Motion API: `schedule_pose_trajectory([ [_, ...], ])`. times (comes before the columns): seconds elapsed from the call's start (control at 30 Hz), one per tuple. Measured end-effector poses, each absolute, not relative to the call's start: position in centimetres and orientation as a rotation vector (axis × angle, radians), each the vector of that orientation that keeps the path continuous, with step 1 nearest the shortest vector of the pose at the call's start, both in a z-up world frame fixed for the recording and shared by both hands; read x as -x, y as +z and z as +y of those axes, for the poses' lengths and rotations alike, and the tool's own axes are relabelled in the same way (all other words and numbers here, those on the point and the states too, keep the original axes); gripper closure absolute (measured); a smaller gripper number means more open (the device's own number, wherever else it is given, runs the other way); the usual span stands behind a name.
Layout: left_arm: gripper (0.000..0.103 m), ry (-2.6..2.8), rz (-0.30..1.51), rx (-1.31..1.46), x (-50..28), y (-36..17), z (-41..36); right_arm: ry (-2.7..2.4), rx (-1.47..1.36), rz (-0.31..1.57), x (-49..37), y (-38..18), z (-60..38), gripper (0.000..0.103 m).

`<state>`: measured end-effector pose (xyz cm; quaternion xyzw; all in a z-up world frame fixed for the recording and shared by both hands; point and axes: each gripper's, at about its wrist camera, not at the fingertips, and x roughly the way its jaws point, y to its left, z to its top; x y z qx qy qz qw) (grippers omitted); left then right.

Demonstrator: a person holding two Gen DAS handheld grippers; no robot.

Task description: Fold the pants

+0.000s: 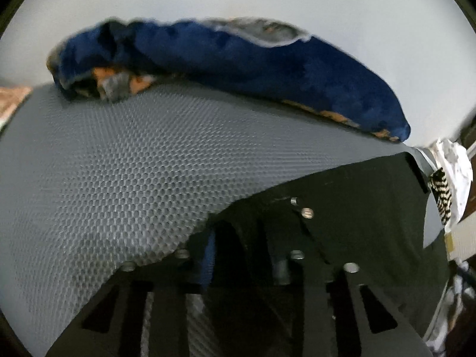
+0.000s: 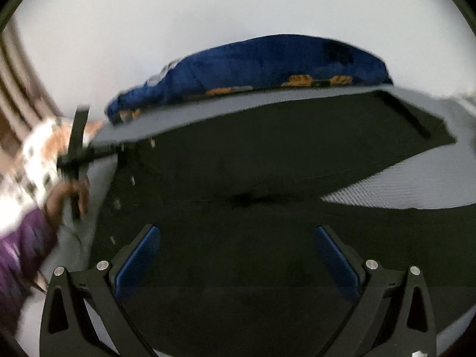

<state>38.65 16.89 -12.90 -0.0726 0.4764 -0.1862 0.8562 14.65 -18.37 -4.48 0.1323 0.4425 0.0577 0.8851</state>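
Observation:
Black pants lie spread flat on a grey honeycomb mat. My right gripper is open, its blue pads wide apart just above the black cloth, holding nothing. In the left wrist view my left gripper is shut on the edge of the pants, with black cloth bunched between and over its fingers. The left gripper also shows at the left of the right wrist view, held by a hand at the pants' edge.
A blue blanket with orange print lies along the far side of the mat. A white wall is behind. The person's patterned clothing is at left. White and striped fabric lies at the mat's right edge.

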Motion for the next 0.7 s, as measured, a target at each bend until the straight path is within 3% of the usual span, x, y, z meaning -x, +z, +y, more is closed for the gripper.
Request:
schedule_pose_trajectory([
  [0.1,0.086,-0.392,0.903,0.129,-35.6,-10.3,15.9,0.178,-0.431,0.953,-18.3,-4.2,-21.3,0.004],
  [0.2,0.086,-0.409,0.806,0.131,-32.2,-7.8,15.0,0.234,-0.672,0.983,-22.6,-4.6,-24.4,0.020],
  [0.33,0.086,-0.453,0.741,0.104,-27.3,-5.9,13.5,0.211,-0.716,1.044,-28.5,-5.3,-26.4,0.050],
  [0.7,0.086,-0.459,0.728,0.160,-20.6,-5.7,12.3,0.110,-1.085,1.191,-37.1,-13.8,-30.6,0.054],
])
